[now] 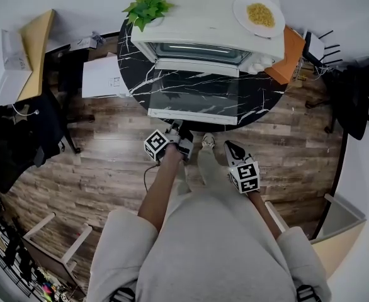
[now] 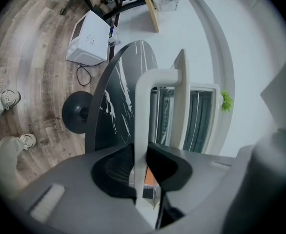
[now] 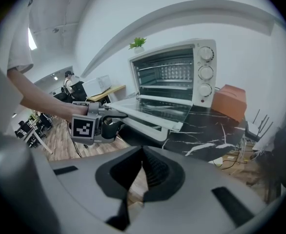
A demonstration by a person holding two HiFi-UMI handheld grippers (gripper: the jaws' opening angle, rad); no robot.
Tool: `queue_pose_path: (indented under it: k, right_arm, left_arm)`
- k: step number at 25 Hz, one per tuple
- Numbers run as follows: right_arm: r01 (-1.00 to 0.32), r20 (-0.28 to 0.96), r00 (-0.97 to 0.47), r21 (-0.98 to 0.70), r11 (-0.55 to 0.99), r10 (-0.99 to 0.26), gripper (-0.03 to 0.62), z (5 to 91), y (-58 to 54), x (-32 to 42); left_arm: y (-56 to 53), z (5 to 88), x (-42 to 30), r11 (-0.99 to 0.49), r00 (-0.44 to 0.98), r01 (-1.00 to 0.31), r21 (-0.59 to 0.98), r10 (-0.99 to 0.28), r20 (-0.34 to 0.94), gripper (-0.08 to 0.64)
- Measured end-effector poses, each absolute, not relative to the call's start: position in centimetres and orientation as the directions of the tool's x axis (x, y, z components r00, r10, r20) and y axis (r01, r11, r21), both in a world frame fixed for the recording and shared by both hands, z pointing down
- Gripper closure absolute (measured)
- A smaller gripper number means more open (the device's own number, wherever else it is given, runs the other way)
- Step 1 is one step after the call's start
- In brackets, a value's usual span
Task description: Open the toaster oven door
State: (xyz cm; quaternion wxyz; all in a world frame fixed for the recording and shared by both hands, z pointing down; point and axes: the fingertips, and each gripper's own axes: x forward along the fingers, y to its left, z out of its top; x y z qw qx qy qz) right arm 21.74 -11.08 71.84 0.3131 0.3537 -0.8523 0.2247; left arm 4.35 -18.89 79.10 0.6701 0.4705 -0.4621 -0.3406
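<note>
The toaster oven [image 1: 197, 14] stood at the 12 o'clock side of the round black marble table [image 1: 269, 99], and its door [image 1: 194, 96] lay fully open and nearly flat, reaching toward 6 o'clock as far as the table's edge. The left gripper [image 1: 177, 129] was clenched on the white door handle [image 2: 143, 121] (the bar passed between both jaws in the left gripper view), at the door's 6 o'clock edge. The right gripper [image 1: 230, 148] hung free at about 4 o'clock from the left one, over the wooden floor [image 1: 109, 162], its jaws closed together on nothing.
</note>
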Motion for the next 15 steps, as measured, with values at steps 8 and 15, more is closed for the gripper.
queue_pose_path:
  k: [8, 15]
  right_arm:
    - [-0.744, 0.691, -0.551, -0.155, 0.650, -0.467, 0.578, 71.61, -11.11, 21.90]
    - [-0.733, 0.695, -0.555, -0.150, 0.663, -0.457, 0.578, 71.60, -10.88, 21.36]
  left_arm:
    - [-18.92, 78.98, 4.48, 0.307, 0.338, 0.009, 0.952, -0.897, 0.286, 0.479]
    - [-18.90, 78.65, 4.47, 0.280, 0.337, 0.056, 0.958, -0.909, 0.246, 0.441]
